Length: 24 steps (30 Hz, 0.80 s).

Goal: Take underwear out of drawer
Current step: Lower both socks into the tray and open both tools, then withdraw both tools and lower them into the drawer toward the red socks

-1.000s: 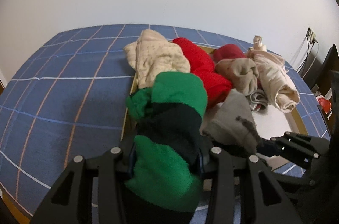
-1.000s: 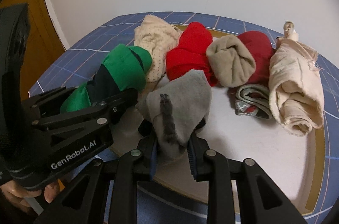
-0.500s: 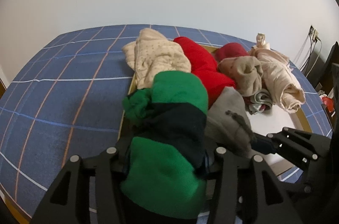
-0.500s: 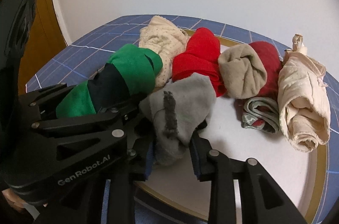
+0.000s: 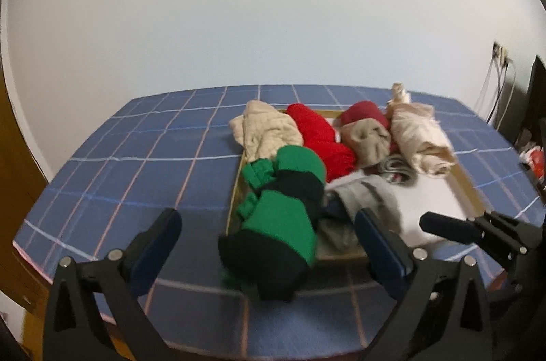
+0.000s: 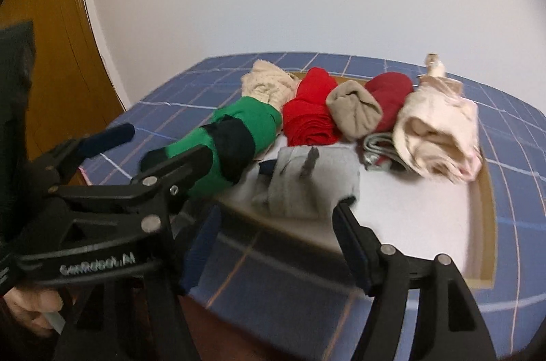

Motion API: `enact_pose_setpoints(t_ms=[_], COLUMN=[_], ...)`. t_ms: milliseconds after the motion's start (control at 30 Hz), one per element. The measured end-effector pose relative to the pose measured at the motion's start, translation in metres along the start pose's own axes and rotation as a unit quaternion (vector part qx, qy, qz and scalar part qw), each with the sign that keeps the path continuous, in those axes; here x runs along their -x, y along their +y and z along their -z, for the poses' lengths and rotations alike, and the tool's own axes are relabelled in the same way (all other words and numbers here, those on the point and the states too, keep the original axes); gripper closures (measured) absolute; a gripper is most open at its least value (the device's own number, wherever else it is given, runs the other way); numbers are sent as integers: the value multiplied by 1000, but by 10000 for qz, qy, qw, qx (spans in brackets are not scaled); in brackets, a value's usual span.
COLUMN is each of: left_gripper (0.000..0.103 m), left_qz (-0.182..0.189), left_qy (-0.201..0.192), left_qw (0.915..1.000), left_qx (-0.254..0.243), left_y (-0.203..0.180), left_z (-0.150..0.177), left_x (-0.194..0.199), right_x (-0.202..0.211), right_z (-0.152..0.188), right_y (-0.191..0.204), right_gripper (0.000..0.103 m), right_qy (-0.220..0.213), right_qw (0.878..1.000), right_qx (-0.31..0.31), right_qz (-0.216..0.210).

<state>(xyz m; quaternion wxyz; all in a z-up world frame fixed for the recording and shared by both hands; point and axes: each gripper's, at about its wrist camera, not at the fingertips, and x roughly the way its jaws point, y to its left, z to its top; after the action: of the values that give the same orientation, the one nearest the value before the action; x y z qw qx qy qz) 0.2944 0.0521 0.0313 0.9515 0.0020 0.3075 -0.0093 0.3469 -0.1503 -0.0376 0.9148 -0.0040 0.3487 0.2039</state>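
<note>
My left gripper [image 5: 266, 215] has its jaws opening wide; a rolled green-and-black underwear [image 5: 283, 214] lies loose between them, touching neither pad, across the near left rim of the drawer [image 5: 467, 187]. My right gripper [image 6: 278, 209] also has its jaws opening. A grey underwear [image 6: 307, 183] rests just ahead of them on the drawer's white floor, free of the left pad. Further back in the drawer lie a cream dotted roll [image 5: 266, 132], a red roll [image 5: 320, 135], a beige roll [image 5: 368, 139] and a pale cream bundle [image 5: 419, 135].
The shallow wooden drawer sits on a blue checked cloth [image 5: 153, 139]. A dark red roll [image 5: 365, 115] and a small grey striped piece [image 5: 396, 170] also lie inside. Brown wooden furniture [image 6: 51, 37] stands left, and cables [image 5: 498, 88] hang at the right wall.
Both grippers went from shut on their rolls to open and pulled back and up. The green-and-black roll and the grey piece now lie free at the drawer's near edge.
</note>
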Motion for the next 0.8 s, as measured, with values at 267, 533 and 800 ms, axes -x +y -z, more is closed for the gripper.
enact_pose_setpoints(t_ms=[267,533,800], left_gripper=[0,0,0], left_qz=[383,527,372], left_qy=[-12,155,242], left_qw=[9991,9985,9981], left_qx=[194,28,-427], left_y=[-16,-35,-55], left_z=[27,58,94], left_x=[38,69,88], right_x=[53,86,117], right_z=[41,87,122], right_y=[3,-5,-15], right_gripper=[32,33,33], right_qy=[-196,-14,-103], right_qw=[9988,9971,9949], right_qx=[-440,-756,-993], right_qz=[-102,-37,128])
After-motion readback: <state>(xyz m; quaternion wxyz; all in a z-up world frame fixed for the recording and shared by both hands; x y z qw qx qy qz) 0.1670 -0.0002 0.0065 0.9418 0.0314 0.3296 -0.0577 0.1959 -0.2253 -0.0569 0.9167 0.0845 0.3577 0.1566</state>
